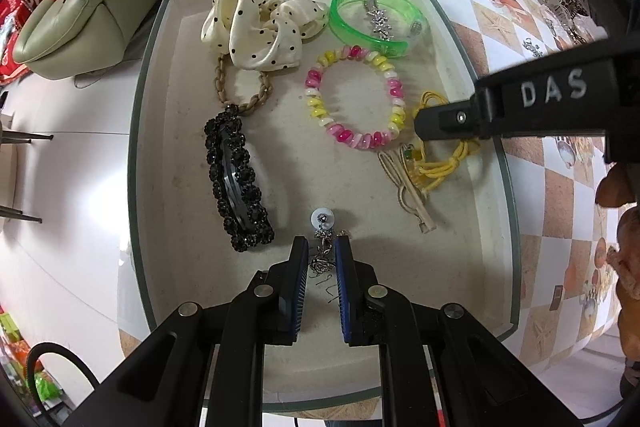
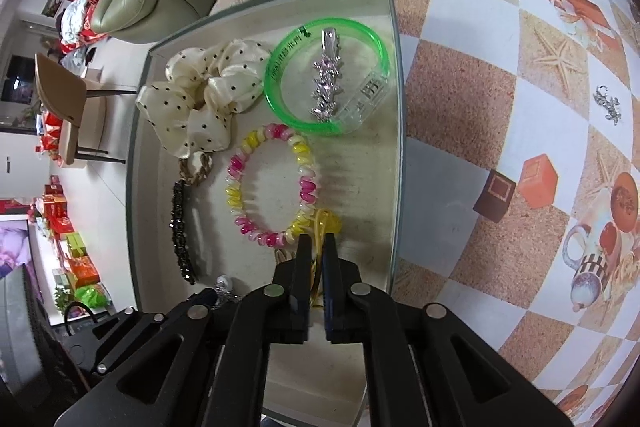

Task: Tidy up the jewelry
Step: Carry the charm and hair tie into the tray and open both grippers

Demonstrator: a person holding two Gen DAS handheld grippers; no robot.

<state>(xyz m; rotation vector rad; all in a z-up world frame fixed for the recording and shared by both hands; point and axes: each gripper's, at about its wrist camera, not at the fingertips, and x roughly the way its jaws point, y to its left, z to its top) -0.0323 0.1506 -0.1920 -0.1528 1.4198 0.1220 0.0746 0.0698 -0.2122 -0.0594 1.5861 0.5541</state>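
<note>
Checkered tablecloth under a shallow tray [image 1: 152,75] of jewelry.
My left gripper [image 1: 322,247] brackets a light, snaggy dangling earring [image 1: 323,227], jaws slightly apart; my right gripper [image 2: 316,243] pinches limp yellow cord [image 2: 326,223].

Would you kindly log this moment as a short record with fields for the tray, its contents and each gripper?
container: shallow tray on a patterned tablecloth
contents: polka-dot scrunchie, green bangle with a rhinestone clip lying inside it, pink-and-yellow bead bracelet, black beaded barrette, yellow cord
left gripper: jaws slightly apart around a silver earring, grip unclear
right gripper: jaws nearly closed on the yellow cord
outside tray: small silver charm on the cloth
</note>
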